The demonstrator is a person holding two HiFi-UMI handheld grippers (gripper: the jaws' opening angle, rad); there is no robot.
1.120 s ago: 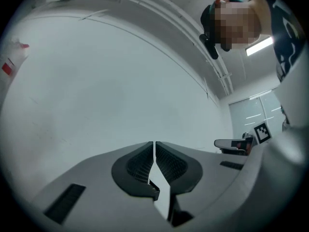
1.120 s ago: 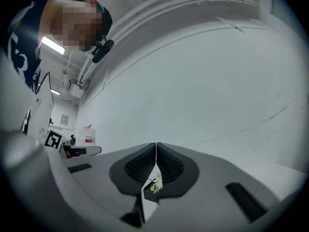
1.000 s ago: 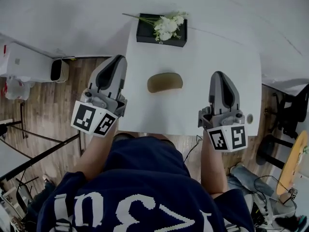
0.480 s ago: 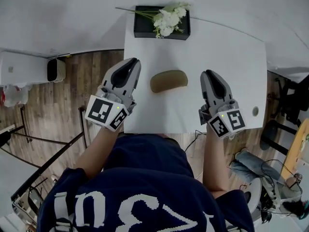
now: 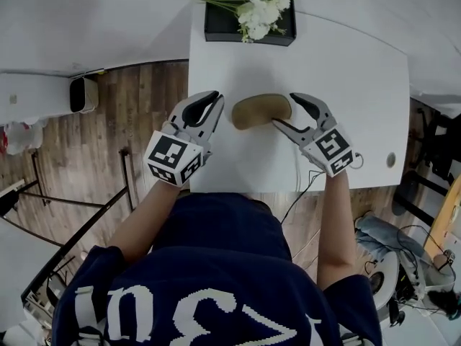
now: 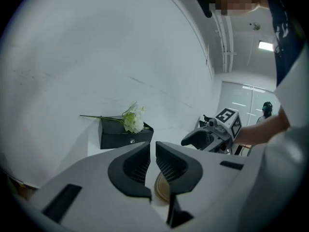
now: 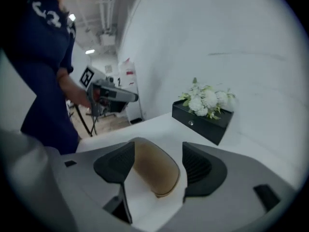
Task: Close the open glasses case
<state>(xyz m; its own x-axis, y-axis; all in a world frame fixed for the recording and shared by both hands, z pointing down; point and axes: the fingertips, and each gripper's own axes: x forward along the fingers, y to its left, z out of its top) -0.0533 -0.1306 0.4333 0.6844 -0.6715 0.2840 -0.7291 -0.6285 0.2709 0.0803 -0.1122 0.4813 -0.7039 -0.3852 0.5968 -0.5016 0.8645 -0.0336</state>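
Note:
A tan oval glasses case (image 5: 261,111) lies flat on the white table (image 5: 346,85). My left gripper (image 5: 214,107) is shut and empty, its tips just left of the case. In the left gripper view the case (image 6: 161,190) shows below the shut jaws (image 6: 152,151). My right gripper (image 5: 286,111) is at the case's right end, jaws opening and not touching it. In the right gripper view the case (image 7: 154,170) lies between and just beyond the spread jaws (image 7: 158,151). I cannot tell how far the lid stands open.
A black box with white flowers (image 5: 248,24) stands at the table's far edge, also in the left gripper view (image 6: 123,134) and the right gripper view (image 7: 203,120). Wooden floor (image 5: 137,107) lies left of the table. A cable (image 5: 299,186) hangs at the near edge.
Both grippers came down and inward to either end of the case. The right jaws went from shut to spread. The left jaws stayed shut.

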